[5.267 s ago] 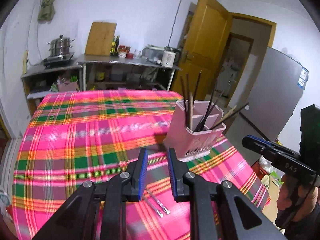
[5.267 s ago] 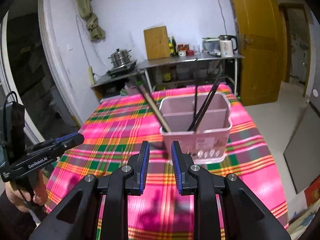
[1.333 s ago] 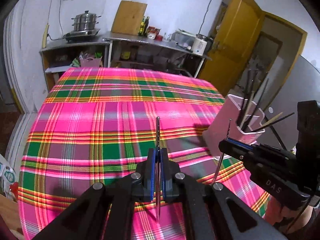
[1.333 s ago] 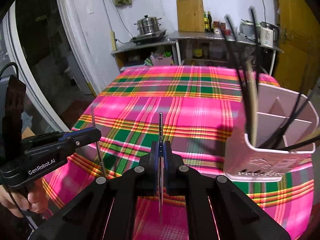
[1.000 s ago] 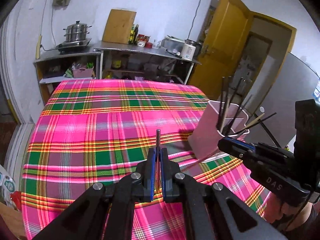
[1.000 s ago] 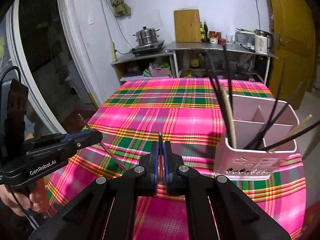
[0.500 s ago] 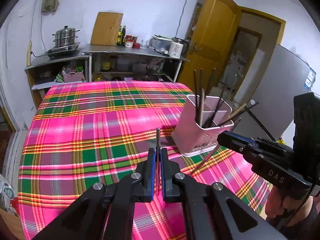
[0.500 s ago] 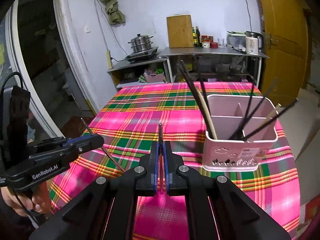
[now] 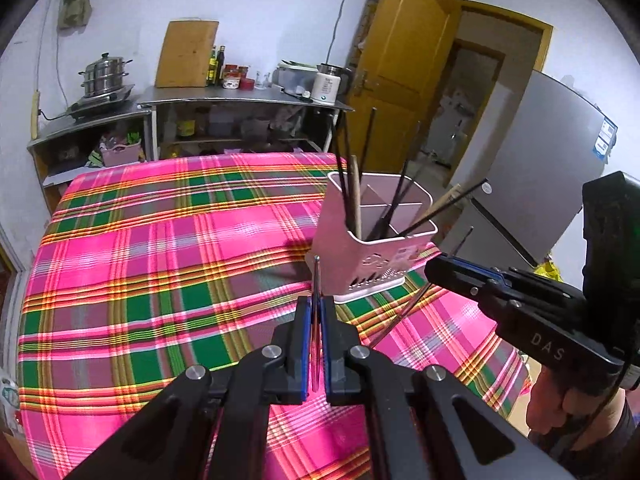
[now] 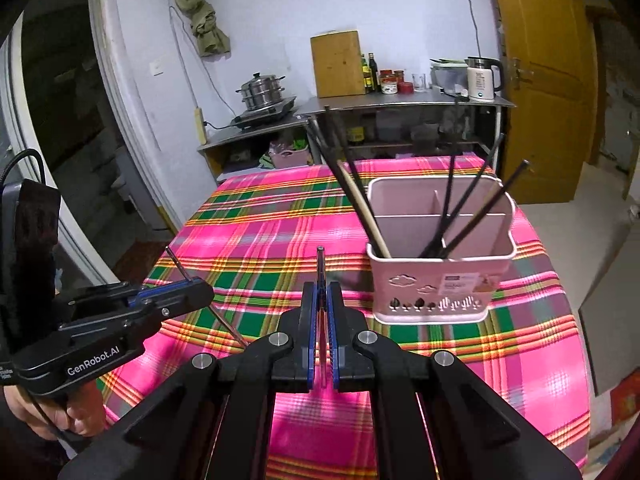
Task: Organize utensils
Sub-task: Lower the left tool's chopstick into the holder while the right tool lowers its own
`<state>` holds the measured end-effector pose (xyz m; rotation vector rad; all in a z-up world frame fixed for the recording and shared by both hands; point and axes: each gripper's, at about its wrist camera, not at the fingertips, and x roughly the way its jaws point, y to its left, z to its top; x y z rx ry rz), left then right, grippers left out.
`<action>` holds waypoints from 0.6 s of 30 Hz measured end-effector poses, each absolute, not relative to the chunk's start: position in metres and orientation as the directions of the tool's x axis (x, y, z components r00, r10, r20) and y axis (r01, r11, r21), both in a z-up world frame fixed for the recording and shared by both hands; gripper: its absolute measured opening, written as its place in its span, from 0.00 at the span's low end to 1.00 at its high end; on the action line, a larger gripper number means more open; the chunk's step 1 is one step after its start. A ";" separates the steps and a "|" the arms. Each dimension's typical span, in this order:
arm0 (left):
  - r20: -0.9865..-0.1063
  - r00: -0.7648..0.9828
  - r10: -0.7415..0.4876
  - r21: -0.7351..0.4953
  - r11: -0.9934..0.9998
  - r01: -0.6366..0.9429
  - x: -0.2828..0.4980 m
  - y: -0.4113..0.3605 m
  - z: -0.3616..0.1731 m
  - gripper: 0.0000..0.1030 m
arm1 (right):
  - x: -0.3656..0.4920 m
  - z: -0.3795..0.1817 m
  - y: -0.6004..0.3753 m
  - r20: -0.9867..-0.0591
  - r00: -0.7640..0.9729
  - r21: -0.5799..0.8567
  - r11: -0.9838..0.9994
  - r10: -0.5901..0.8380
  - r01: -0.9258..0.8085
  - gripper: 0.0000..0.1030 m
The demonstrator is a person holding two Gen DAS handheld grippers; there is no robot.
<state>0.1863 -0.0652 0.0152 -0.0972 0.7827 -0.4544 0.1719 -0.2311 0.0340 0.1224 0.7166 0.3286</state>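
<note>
A pink divided utensil holder (image 9: 372, 256) (image 10: 436, 280) stands on the plaid tablecloth (image 9: 160, 264) with several dark chopsticks and a wooden one leaning in it. My left gripper (image 9: 316, 304) is shut on a thin metal chopstick (image 9: 316, 276) whose tip points up just left of the holder's base. My right gripper (image 10: 320, 288) is shut on another metal chopstick (image 10: 320, 264), left of the holder. Each gripper shows in the other's view: the right gripper (image 9: 440, 266) and the left gripper (image 10: 202, 290), each with its chopstick slanting through the jaws.
The table's right edge (image 10: 576, 320) drops to the floor close behind the holder. A metal sideboard (image 9: 240, 100) beyond the table carries a steamer pot, cutting board, bottles and kettle. A yellow door (image 9: 400, 72) and a grey fridge (image 9: 540, 168) stand on the right.
Five seconds ago both grippers were open and empty, with chopsticks on the cloth; now each is shut on one. Over the last second the holder has drifted leftward in both views.
</note>
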 end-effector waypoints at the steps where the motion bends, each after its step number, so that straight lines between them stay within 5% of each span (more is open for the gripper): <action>1: -0.660 0.614 -0.434 -0.252 0.897 0.363 0.188 -0.068 0.015 0.04 | 0.172 0.034 -0.231 -0.625 0.706 0.221 0.943 0.333 -0.248 0.05; 18: -0.605 0.607 -0.515 -0.277 0.851 0.446 0.228 -0.112 0.059 0.04 | 0.185 0.066 -0.273 -0.578 0.765 0.225 0.957 0.283 -0.183 0.05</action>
